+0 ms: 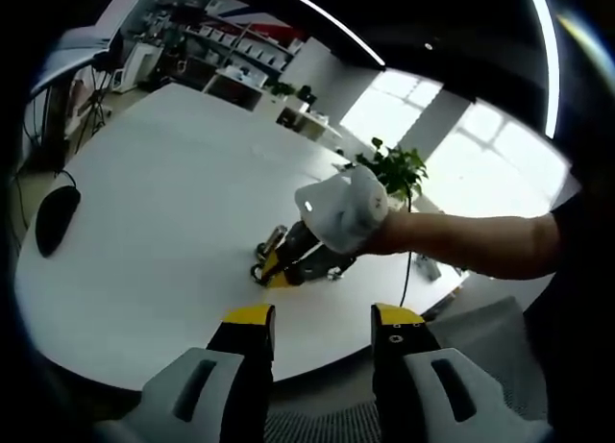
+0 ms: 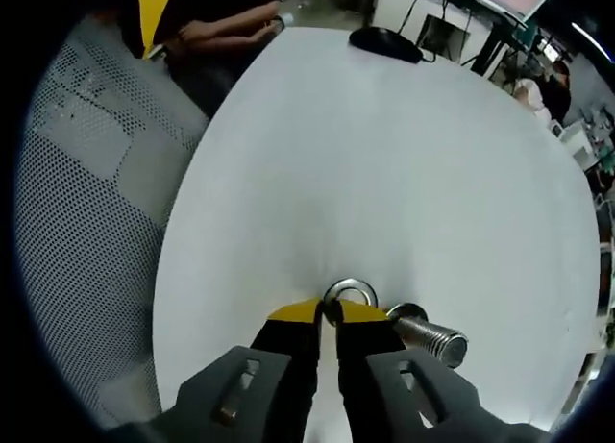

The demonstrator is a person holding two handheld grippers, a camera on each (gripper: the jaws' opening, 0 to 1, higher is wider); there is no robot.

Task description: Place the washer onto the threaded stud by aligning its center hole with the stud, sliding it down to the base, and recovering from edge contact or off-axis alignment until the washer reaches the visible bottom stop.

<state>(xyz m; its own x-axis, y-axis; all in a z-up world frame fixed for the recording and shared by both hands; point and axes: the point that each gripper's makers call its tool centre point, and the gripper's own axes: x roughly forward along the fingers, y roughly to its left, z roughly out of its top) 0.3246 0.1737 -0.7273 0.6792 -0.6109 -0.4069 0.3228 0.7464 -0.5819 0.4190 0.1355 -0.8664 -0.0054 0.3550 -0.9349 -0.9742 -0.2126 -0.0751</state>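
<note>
Right tool pinching washer beside stud, table beyond.

Washer: a flat, shiny metal ring with a round centre hole, lying on the white table, its near edge between the yellow tips of the right gripper. Threaded stud: a short silver bolt with visible threads, lying on its side just right of the washer, not passing through it.

Bright window glare; fisheye edges warped.
</note>
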